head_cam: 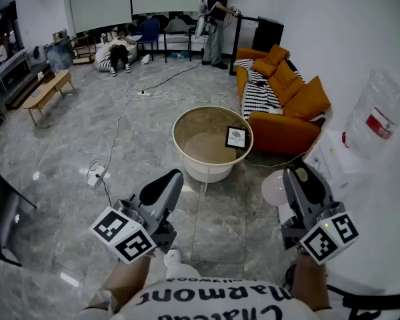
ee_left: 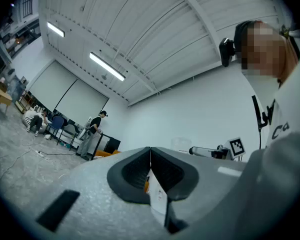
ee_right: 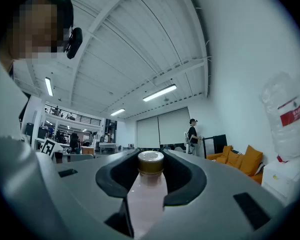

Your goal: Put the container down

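Round table [head_cam: 199,147] ahead, sofa [head_cam: 300,100] beyond.

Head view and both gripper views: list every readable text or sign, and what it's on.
"Chateau Marmont": shirt, seen upside down; smaller line unreadable.
Framed card on round table: too small.
Red label on water jug: blurred.
White slip in left gripper fingers: print too small.
Pink bottle in right gripper: no print shows.
Marker cubes: patterns, no words.

pale pink, brown-capped container [ee_right: 146,196] held between jaws.
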{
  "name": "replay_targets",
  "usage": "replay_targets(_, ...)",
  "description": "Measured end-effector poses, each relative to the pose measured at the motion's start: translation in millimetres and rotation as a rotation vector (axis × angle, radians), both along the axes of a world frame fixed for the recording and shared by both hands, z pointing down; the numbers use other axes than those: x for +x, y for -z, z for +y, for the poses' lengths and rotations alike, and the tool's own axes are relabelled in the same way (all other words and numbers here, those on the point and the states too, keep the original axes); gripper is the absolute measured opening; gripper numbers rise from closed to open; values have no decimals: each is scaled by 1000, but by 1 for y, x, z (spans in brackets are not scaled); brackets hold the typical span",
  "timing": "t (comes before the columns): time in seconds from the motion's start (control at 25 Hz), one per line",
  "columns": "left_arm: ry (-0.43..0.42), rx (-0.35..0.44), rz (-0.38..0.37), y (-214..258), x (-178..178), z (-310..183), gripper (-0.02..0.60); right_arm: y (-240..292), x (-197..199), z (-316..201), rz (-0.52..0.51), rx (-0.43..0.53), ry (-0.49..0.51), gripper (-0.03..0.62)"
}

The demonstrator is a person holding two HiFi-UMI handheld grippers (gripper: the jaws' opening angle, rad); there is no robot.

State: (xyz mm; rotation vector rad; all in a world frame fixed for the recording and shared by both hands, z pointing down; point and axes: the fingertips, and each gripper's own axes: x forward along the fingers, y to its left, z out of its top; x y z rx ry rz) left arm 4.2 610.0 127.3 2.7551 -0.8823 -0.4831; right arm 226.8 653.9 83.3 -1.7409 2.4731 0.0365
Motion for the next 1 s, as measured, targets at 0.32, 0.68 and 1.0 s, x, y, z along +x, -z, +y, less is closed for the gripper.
replay_targets(0.32, -1, 6, 4, 2, -35, -54, 15, -1, -29, -54, -11, -10, -12, 137)
replay_targets(0.68, -13, 35, -35, 14, -93, -144, 15, -2, -81, -145, -78, -13, -34, 137)
replay_targets(1.0, 61, 86, -84, 6, -132, -202, 15, -25, -121, -221, -111, -58, 19, 137)
